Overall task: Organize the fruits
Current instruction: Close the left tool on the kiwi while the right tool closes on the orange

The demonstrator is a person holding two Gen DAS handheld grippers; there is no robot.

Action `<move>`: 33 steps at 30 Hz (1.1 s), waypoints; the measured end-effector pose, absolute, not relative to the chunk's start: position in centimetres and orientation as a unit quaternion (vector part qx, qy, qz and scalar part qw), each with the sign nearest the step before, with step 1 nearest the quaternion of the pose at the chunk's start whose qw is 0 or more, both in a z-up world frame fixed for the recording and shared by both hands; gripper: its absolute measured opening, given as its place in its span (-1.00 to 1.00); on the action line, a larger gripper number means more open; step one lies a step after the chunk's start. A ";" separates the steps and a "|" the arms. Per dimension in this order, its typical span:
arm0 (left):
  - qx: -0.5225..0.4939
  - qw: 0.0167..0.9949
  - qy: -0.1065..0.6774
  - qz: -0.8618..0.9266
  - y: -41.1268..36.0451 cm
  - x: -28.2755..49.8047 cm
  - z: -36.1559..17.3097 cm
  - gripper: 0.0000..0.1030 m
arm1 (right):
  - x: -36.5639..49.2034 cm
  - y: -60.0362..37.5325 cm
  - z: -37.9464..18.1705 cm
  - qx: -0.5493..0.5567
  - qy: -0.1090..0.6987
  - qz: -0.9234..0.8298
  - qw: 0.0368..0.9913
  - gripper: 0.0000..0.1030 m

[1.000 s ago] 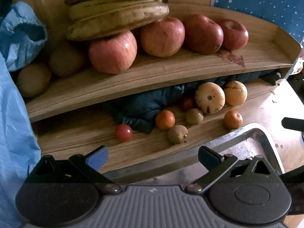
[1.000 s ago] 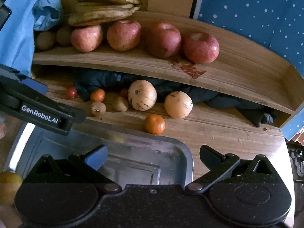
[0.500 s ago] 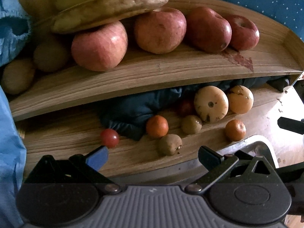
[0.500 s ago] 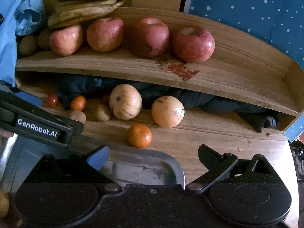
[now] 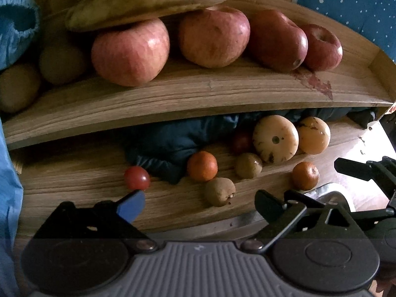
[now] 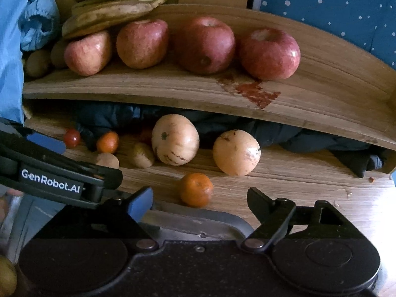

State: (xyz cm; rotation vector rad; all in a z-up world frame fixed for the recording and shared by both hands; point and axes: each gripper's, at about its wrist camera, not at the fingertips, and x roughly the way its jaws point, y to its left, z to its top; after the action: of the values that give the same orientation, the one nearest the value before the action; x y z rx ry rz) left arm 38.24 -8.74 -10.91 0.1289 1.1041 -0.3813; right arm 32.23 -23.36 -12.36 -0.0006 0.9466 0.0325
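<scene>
On the lower wooden shelf (image 5: 74,193) lie a cherry tomato (image 5: 136,178), small oranges (image 5: 202,166), kiwis and two pale round melons (image 5: 275,138). My left gripper (image 5: 200,204) hovers over the shelf's front edge, its jaws closing. One kiwi (image 5: 219,191) sits just ahead between its fingertips, untouched. My right gripper (image 6: 200,201) is also closing, and a small orange (image 6: 196,189) lies between its fingertips with gaps on both sides. Several red apples (image 6: 204,44) and bananas (image 6: 113,12) rest on the upper shelf.
A metal tray (image 6: 198,220) lies under both grippers, against the shelf front. Dark blue cloth (image 5: 168,146) is bunched at the back of the lower shelf. Light blue fabric (image 6: 12,61) hangs at the left. A dotted blue wall (image 6: 334,5) rises behind the shelves.
Both cameras have come closer to the lower shelf. The right fingers have narrowed around the small orange, and the left fingers have narrowed slightly in front of the kiwi.
</scene>
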 end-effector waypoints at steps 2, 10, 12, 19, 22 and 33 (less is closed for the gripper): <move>0.053 0.833 0.520 -0.182 -8.7 38.3 -11.2 0.79 | 32.3 -23.4 -12.4 -0.002 0.452 0.014 0.892 0.58; 0.035 0.830 0.523 -0.191 -8.7 38.5 -11.1 0.50 | 32.8 -23.9 -12.7 0.010 0.452 0.016 0.892 0.34; 0.029 0.828 0.526 -0.191 -8.6 38.6 -11.1 0.47 | 33.1 -24.1 -12.9 0.015 0.457 0.013 0.889 0.31; 0.018 0.826 0.532 -0.188 -7.9 38.9 -11.3 0.38 | 33.8 -24.7 -13.2 0.033 0.465 0.012 0.885 0.09; 0.020 0.826 0.532 -0.185 -7.8 38.9 -11.3 0.38 | 33.9 -24.7 -13.3 0.036 0.467 0.010 0.883 0.08; 0.038 0.829 0.529 -0.179 -8.7 38.9 -11.5 0.11 | 33.9 -24.6 -13.2 0.038 0.468 0.008 0.883 -0.28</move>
State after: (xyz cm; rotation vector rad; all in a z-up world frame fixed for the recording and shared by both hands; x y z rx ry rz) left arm 38.89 -8.71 -11.50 0.0816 1.1233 -0.3790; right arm 33.87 -24.60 -13.24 0.0783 0.9734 0.0176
